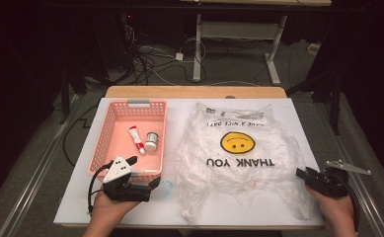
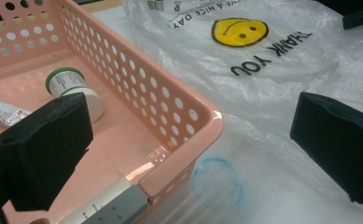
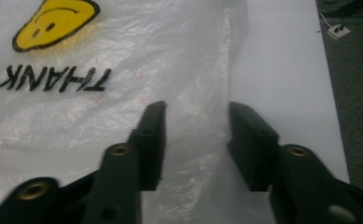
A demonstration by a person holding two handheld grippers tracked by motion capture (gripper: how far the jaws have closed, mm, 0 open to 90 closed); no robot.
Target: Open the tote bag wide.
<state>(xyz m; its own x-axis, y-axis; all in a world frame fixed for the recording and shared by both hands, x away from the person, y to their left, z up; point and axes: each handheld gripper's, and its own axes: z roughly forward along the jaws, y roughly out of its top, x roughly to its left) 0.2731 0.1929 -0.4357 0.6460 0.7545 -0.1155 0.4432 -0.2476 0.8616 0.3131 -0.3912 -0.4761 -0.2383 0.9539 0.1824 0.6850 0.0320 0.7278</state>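
A pink perforated basket (image 1: pixel 100 143) (image 2: pixel 170 98) sits at the table's left. It holds a red-and-white tube (image 1: pixel 135 138) (image 2: pixel 2 114), a small white jar (image 1: pixel 151 141) (image 2: pixel 72 86) and a white-grey flat item (image 2: pixel 107 207) by the near wall. My left gripper (image 1: pixel 143 171) (image 2: pixel 191 149) is open wide, its jaws either side of the basket's near right corner. A clear "THANK YOU" smiley bag (image 1: pixel 219 187) (image 2: pixel 272 51) (image 3: pixel 76 116) lies flat to the right. My right gripper (image 1: pixel 302 174) (image 3: pixel 197 135) is at the bag's right edge, jaws apart with bag film between them.
A white mat (image 1: pixel 298 113) covers the wooden table. A blue ring shape (image 2: pixel 216 182) shows through the bag's corner beside the basket. Beyond the table's far edge are a desk frame (image 1: pixel 197 49) and loose cables on the floor.
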